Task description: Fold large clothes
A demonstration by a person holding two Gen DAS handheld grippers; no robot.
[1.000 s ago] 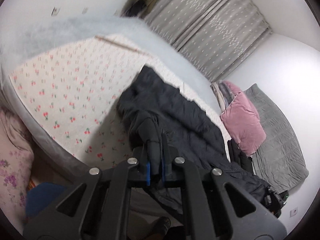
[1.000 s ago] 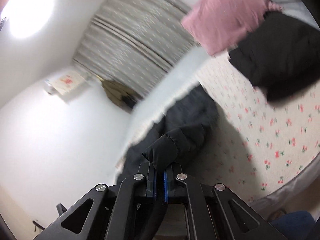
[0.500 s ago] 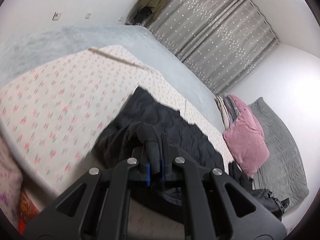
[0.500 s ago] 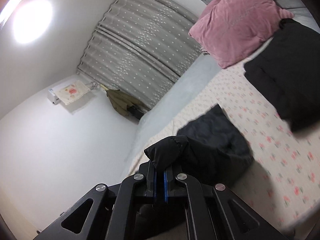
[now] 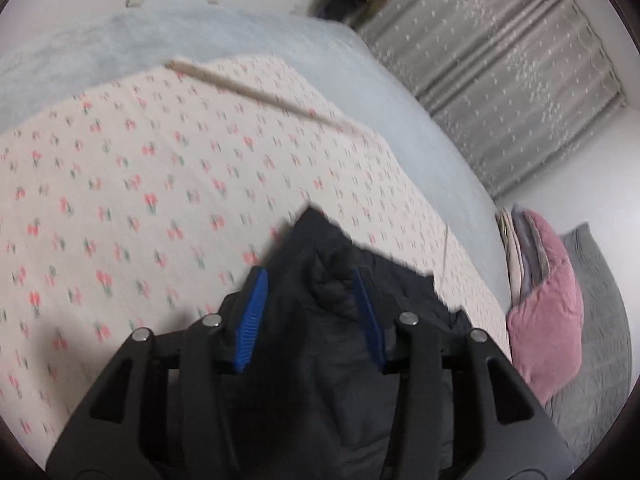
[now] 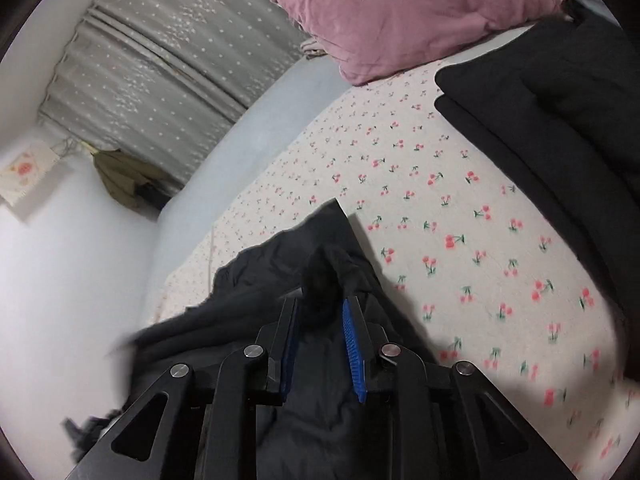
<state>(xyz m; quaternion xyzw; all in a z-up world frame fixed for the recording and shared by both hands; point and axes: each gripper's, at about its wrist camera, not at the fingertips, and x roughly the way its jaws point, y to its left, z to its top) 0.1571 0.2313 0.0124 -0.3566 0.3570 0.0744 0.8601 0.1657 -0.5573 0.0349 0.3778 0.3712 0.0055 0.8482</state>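
Note:
A dark padded jacket [image 5: 320,360] lies bunched on the cherry-print bed sheet [image 5: 120,200]. My left gripper [image 5: 309,276] hangs just over it, its jaws opening; a ridge of jacket sits between the blue pads [image 5: 252,316] without being pressed. In the right wrist view the same jacket [image 6: 256,280] spreads below my right gripper [image 6: 320,302]. Its jaws are opening too, and a dark rolled fold [image 6: 324,276] stands loose between the fingertips. The jacket's near part is hidden under both gripper bodies.
A folded black garment [image 6: 560,120] and a pink pillow [image 6: 400,12] lie at the head of the bed sheet [image 6: 440,208]. A thin wooden stick [image 5: 260,94] lies across the sheet's far side. A pale blue blanket [image 5: 400,120], grey curtains [image 5: 520,60] and a grey quilt [image 5: 600,320] border the bed.
Both grippers were shut on folds of the jacket and carried it across and down onto the sheet. Now both sets of jaws have parted and the jacket rests on the bed.

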